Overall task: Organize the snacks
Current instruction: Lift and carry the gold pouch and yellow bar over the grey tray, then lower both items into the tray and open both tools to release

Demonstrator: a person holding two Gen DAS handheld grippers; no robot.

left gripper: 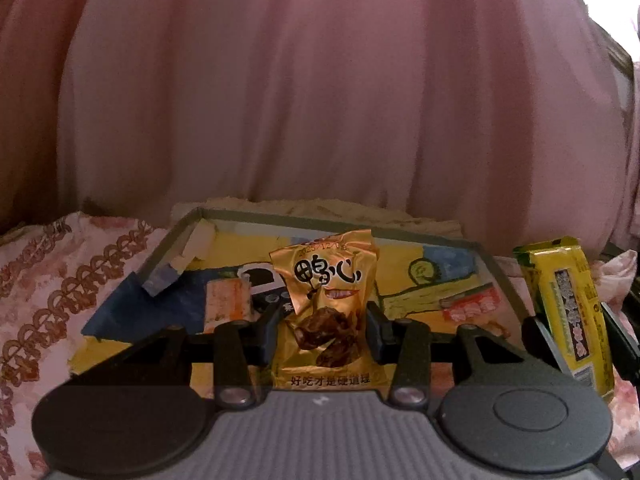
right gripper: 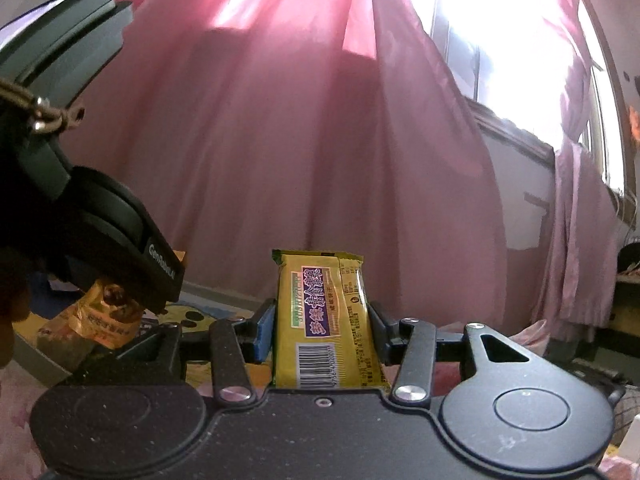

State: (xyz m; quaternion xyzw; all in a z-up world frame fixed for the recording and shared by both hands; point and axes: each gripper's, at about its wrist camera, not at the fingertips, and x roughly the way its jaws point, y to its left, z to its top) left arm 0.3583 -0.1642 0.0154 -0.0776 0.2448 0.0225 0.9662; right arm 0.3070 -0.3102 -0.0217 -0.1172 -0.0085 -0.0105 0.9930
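The left hand-held gripper (left gripper: 323,328) clamps a gold snack pouch (left gripper: 326,304); the right hand-held gripper (right gripper: 323,330) clamps a yellow snack bar (right gripper: 326,320), above a tray (left gripper: 496,276).

Left gripper (left gripper: 323,328), low in frame, clamps a gold packet (left gripper: 326,308) upright; right gripper (right gripper: 322,330), low centre, pinches a yellow bar (right gripper: 326,324).

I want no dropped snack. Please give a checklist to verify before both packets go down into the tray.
1. Left gripper holds gold packet between its jaws: ok.
2. Right gripper holds yellow packet between its jaws: ok.
3. Both packets upright: ok.
4. Tray lies ahead, below the gold packet: ok.
5. Free floor in tray for two packets: cannot tell.
6. Grippers apart from each other: ok.
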